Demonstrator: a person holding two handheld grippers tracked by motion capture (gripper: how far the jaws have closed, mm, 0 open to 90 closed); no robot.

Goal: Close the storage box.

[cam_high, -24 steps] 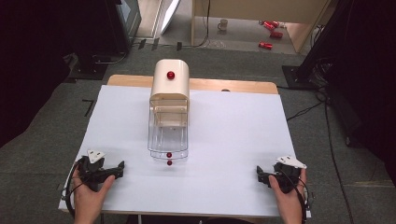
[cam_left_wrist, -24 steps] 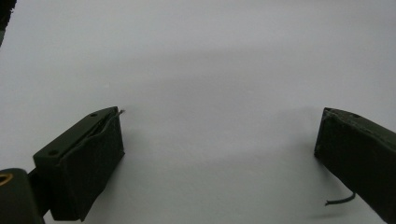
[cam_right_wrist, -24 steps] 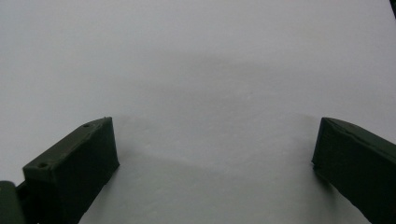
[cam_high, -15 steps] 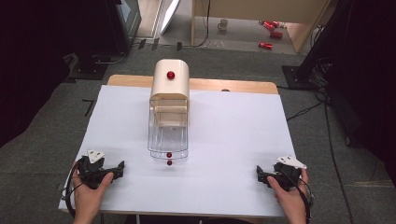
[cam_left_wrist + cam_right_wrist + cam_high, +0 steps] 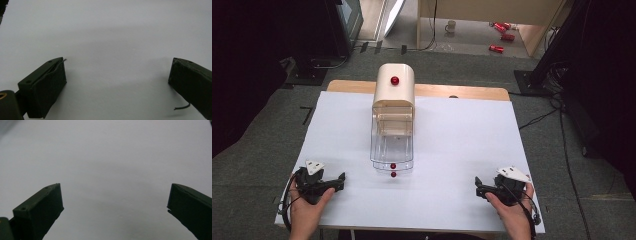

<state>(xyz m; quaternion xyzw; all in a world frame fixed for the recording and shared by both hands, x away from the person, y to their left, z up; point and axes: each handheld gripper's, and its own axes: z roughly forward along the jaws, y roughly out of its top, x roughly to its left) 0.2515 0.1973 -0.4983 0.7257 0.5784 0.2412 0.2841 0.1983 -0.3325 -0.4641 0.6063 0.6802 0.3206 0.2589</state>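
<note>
A beige round-topped box [image 5: 394, 95] with a red knob [image 5: 395, 80] stands at the middle back of the white sheet [image 5: 452, 150]. A clear drawer [image 5: 392, 142] sticks out of its front toward me, with a small red knob [image 5: 393, 165] on its face. A second small red spot [image 5: 393, 174] lies just below it; I cannot tell if it is a ball or a reflection. My left gripper [image 5: 341, 182] [image 5: 117, 67] rests at the front left, open and empty. My right gripper [image 5: 477, 188] [image 5: 115, 190] rests at the front right, also open and empty, jaws over bare sheet.
The sheet covers a wooden table [image 5: 462, 91] whose far edge shows behind the box. Grey carpet surrounds it, with a black stand [image 5: 539, 75] at the right, cables, a mug [image 5: 451, 25] and red cans [image 5: 502, 30] on the floor beyond.
</note>
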